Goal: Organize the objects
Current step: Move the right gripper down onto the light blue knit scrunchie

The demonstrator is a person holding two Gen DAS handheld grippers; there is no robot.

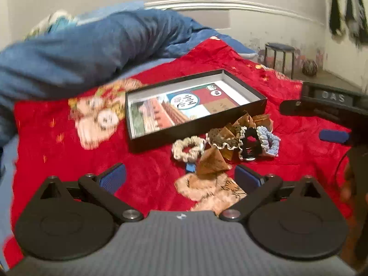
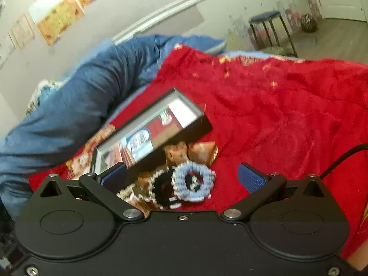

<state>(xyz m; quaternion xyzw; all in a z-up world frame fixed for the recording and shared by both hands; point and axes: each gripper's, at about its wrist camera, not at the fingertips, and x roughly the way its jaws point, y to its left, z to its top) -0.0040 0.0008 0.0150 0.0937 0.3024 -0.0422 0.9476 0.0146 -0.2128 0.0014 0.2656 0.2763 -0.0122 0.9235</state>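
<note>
While both grippers, left (image 1: 180,179) and right (image 2: 181,176), hang with jaws spread and empty, I see the scrunchies (image 1: 226,143) heaped beside the box (image 1: 195,126); tangled, 2 could lift together.

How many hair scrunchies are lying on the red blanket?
4 that I can make out, all in a row beside the black box: a cream scrunchie at the left, a brown one, a black one, and a blue one at the right. Others may hide beneath.
</note>
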